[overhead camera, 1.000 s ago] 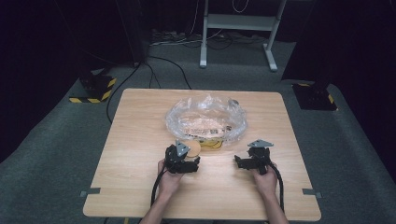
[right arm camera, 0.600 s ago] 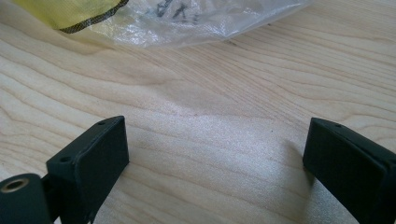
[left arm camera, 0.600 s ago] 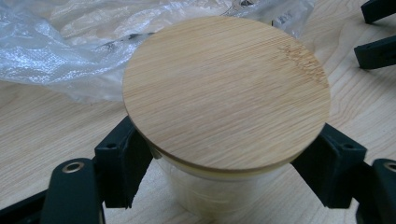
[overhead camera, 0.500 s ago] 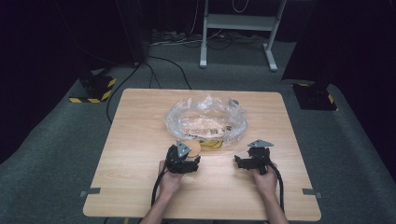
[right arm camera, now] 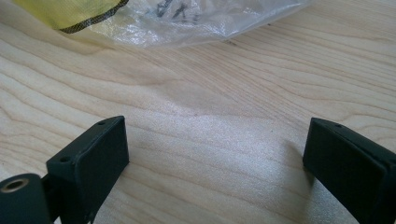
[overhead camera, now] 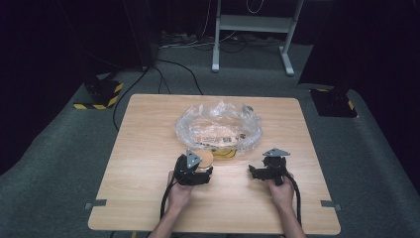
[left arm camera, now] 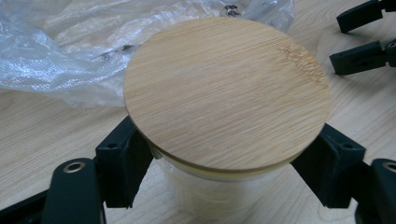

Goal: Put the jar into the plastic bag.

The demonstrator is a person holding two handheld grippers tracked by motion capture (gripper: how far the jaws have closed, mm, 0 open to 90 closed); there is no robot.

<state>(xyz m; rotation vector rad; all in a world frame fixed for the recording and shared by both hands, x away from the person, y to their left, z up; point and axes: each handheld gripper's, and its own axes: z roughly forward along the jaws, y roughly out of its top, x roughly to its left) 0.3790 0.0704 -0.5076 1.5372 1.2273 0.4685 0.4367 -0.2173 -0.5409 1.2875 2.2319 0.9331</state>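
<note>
High view: on the desk (overhead camera: 148, 198) a crumpled clear plastic bag (overhead camera: 218, 126) lies at centre. The left tongs (overhead camera: 197, 166) sit at the bag's 7 o'clock, the right tongs (overhead camera: 258, 171) at its 5 o'clock — well apart from each other.

Left gripper view: the left tongs are closed around a clear jar (left arm camera: 219, 189) just under its round bamboo lid (left arm camera: 226, 91); the jar stands upright, the bag touching or just behind it at 11 o'clock.

Right gripper view: the right tongs (right arm camera: 215, 154) gape wide, holding nothing — bare desk between them, the bag's edge at 12 o'clock. The left hand is plainly nearer the jar.
</note>
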